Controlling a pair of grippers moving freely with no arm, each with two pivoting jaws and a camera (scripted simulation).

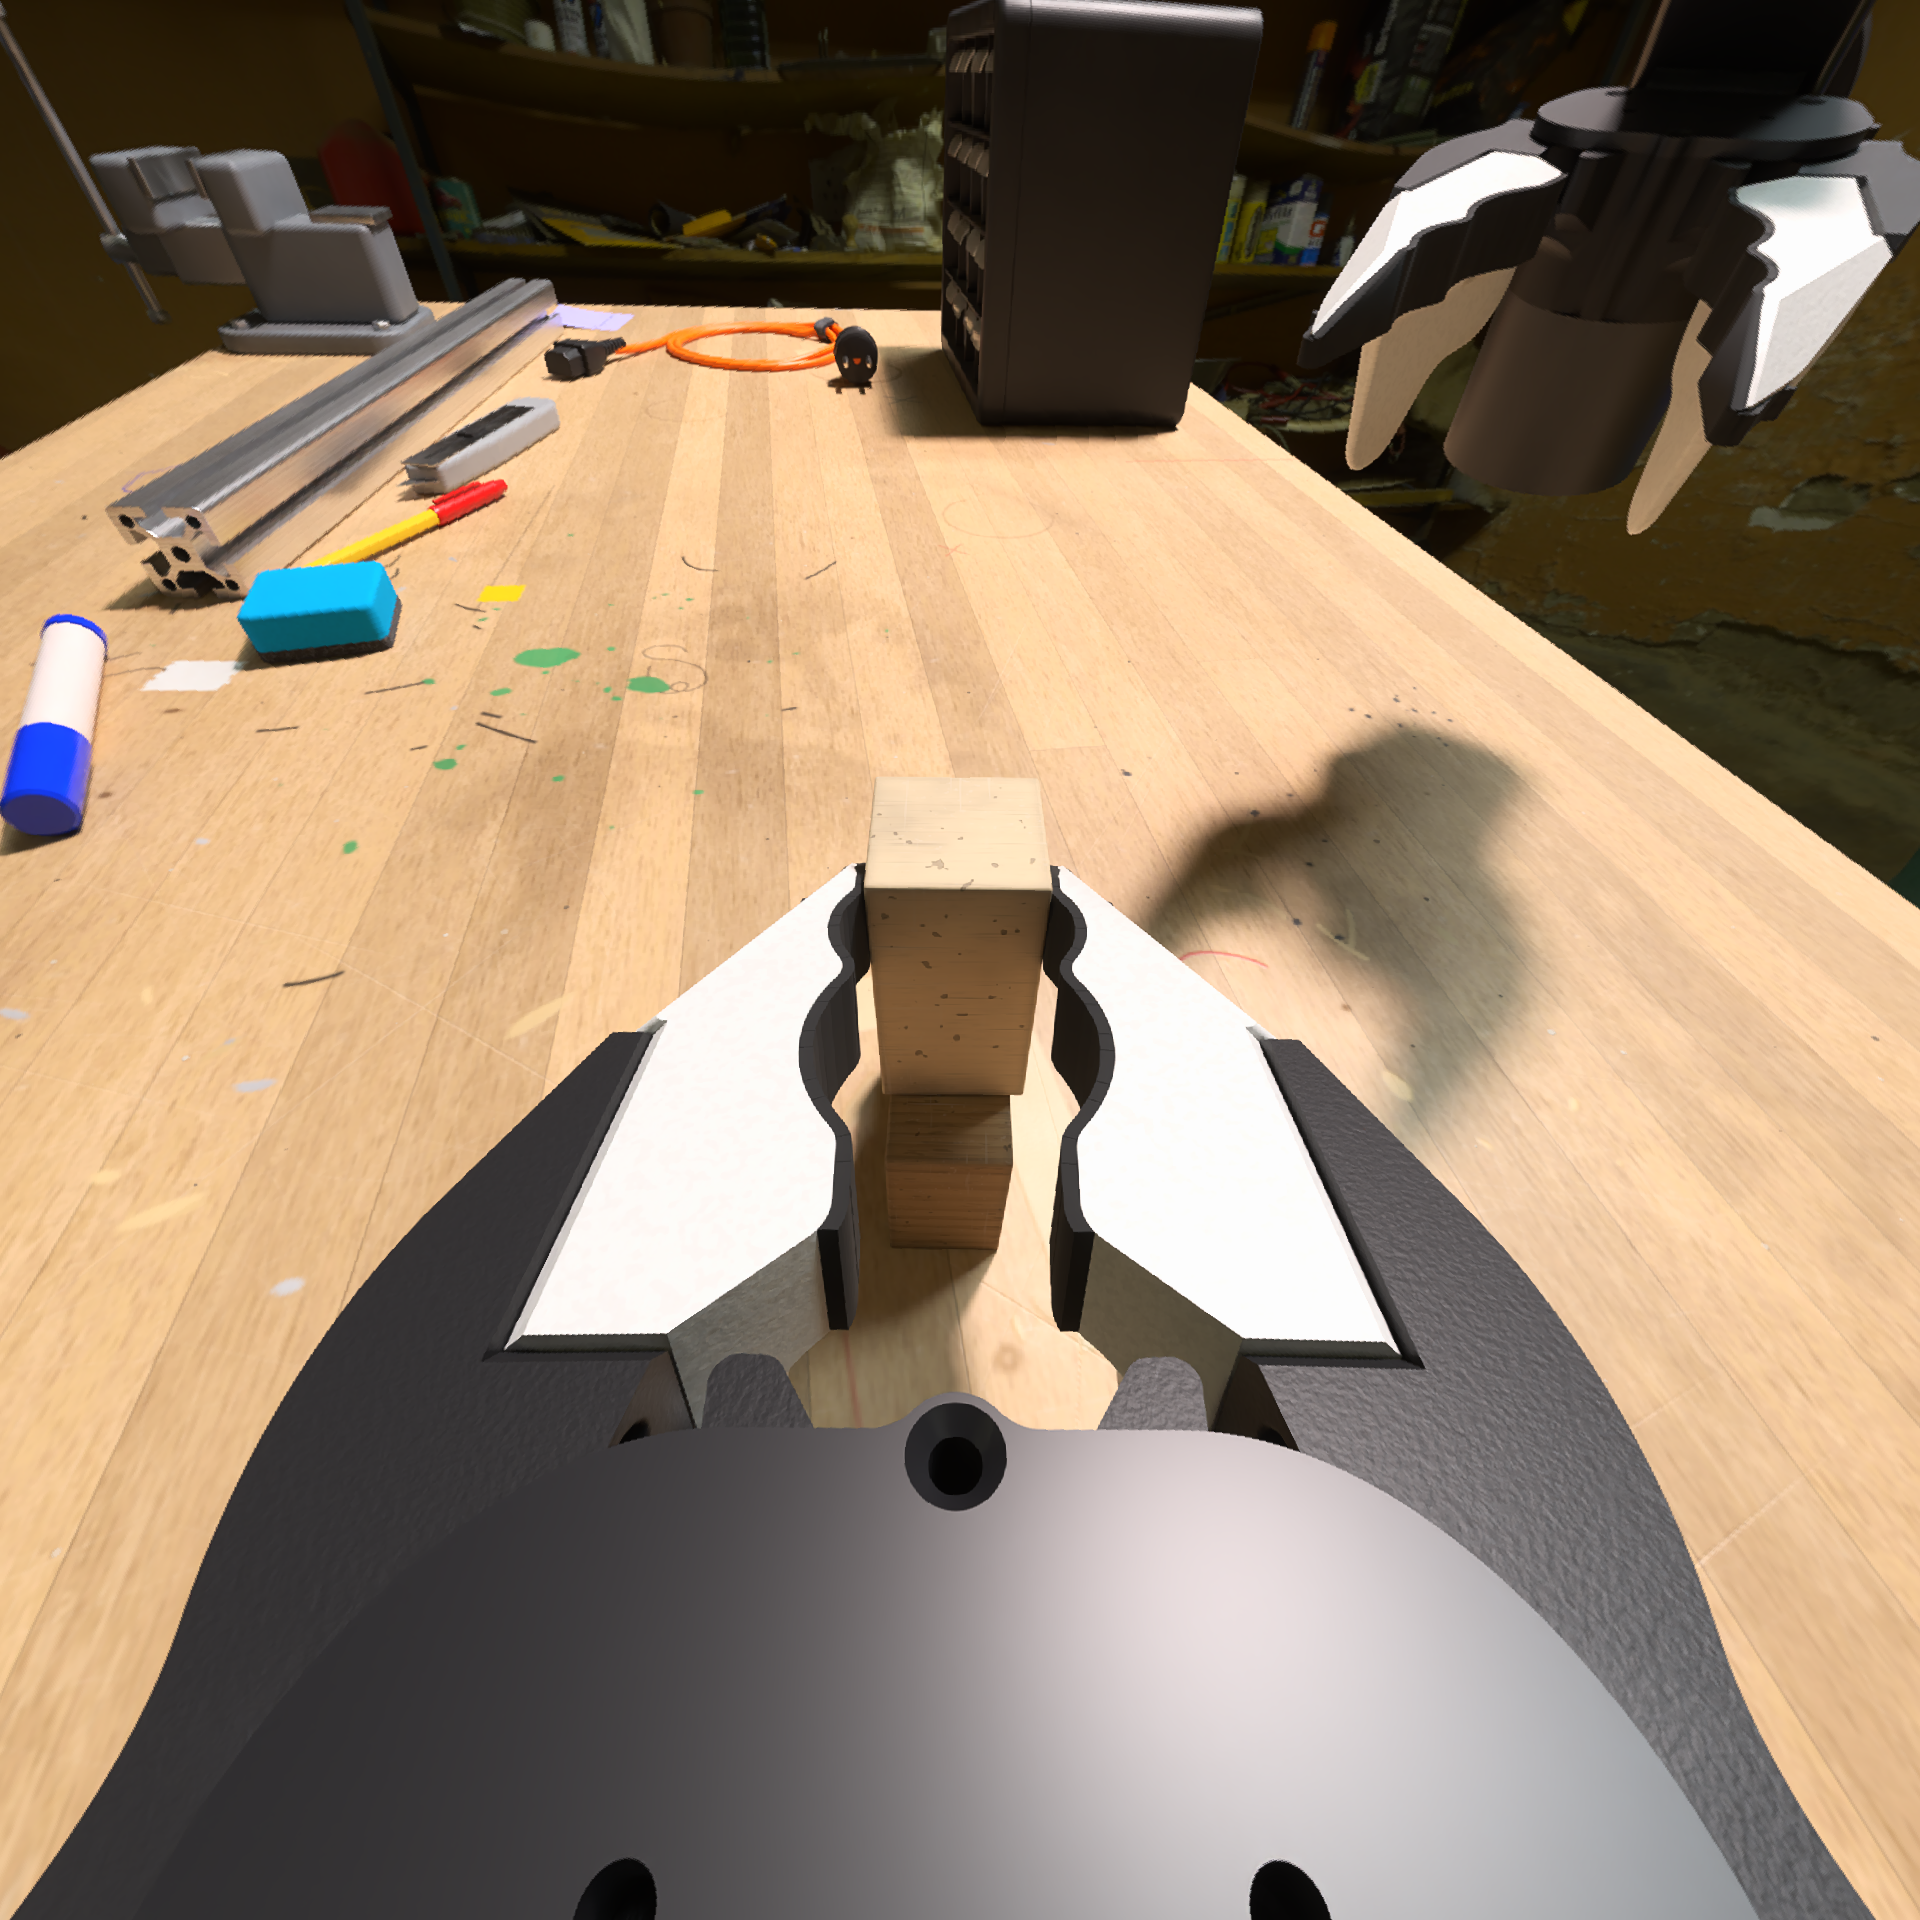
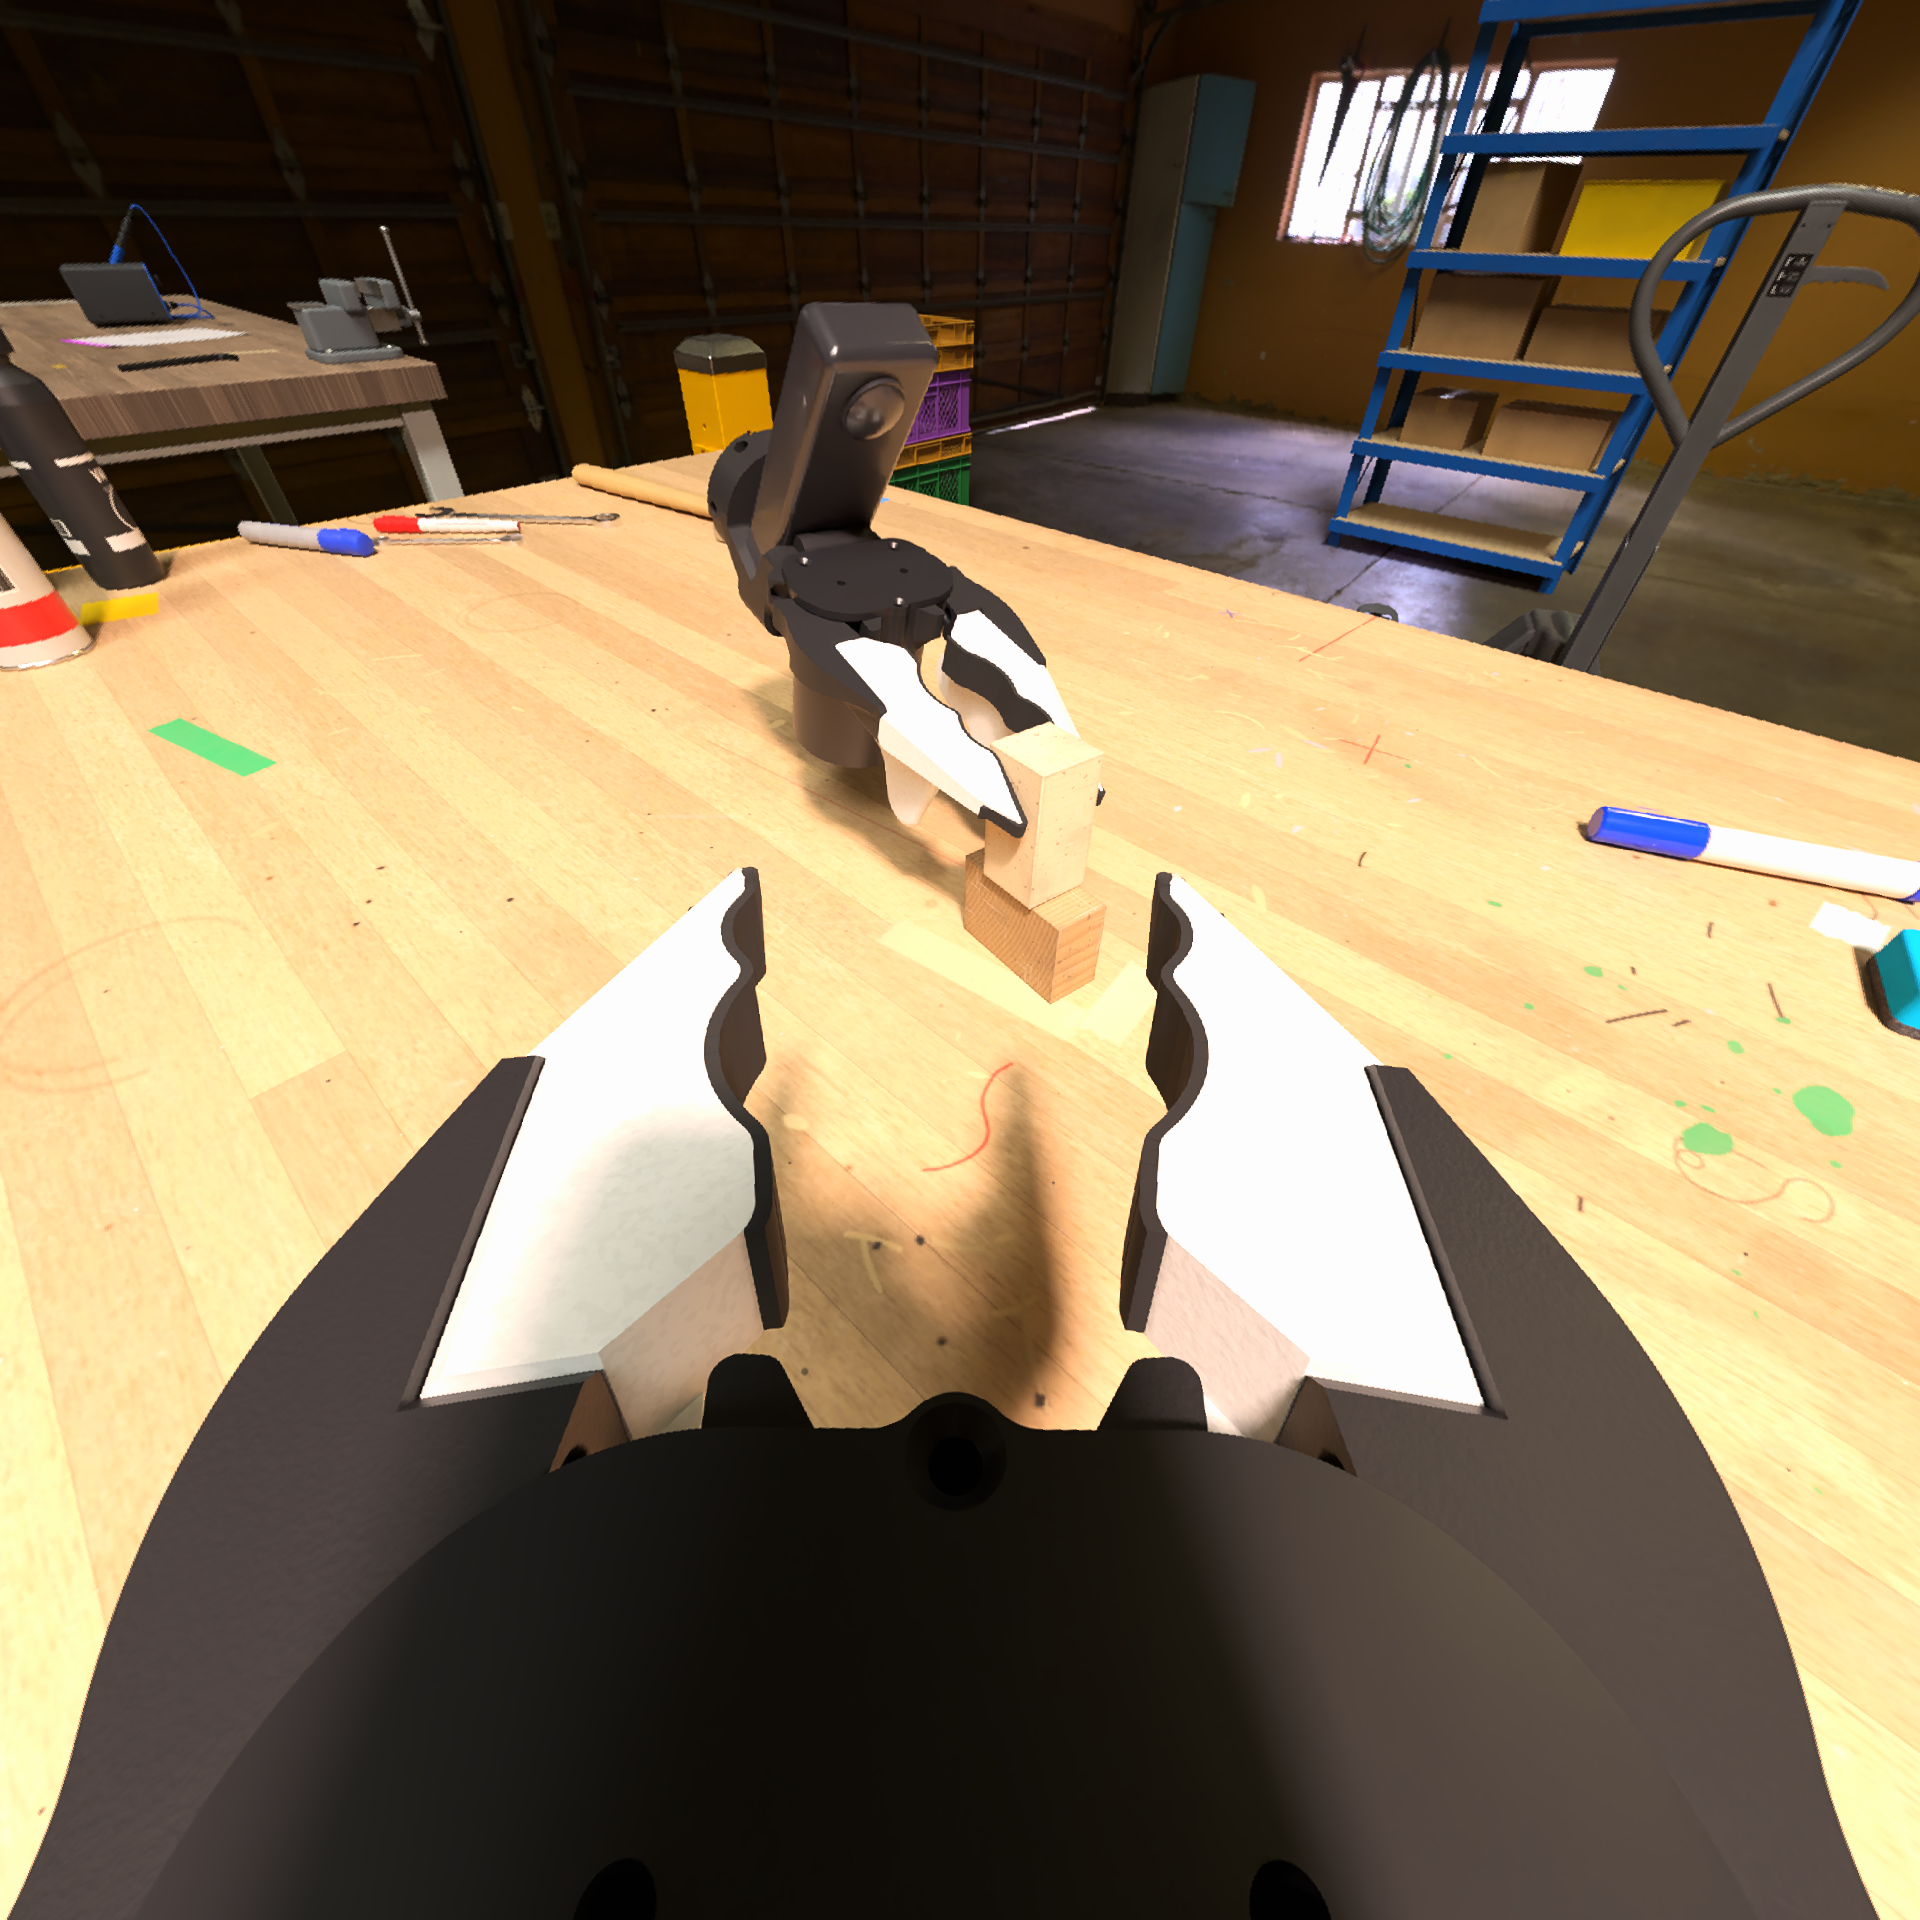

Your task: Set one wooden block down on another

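My left tongs (image 1: 956, 914) are clamped on the pale block's (image 1: 956, 966) upper sides, resting it on the darker block (image 1: 948, 1174) on the bench (image 1: 1143, 623); it looks light, rigid, easily tipped, while my right tongs (image 2: 956, 914) hang apart.

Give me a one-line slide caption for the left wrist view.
Left gripper clamps a pale wooden block upright over a darker block on the workbench.
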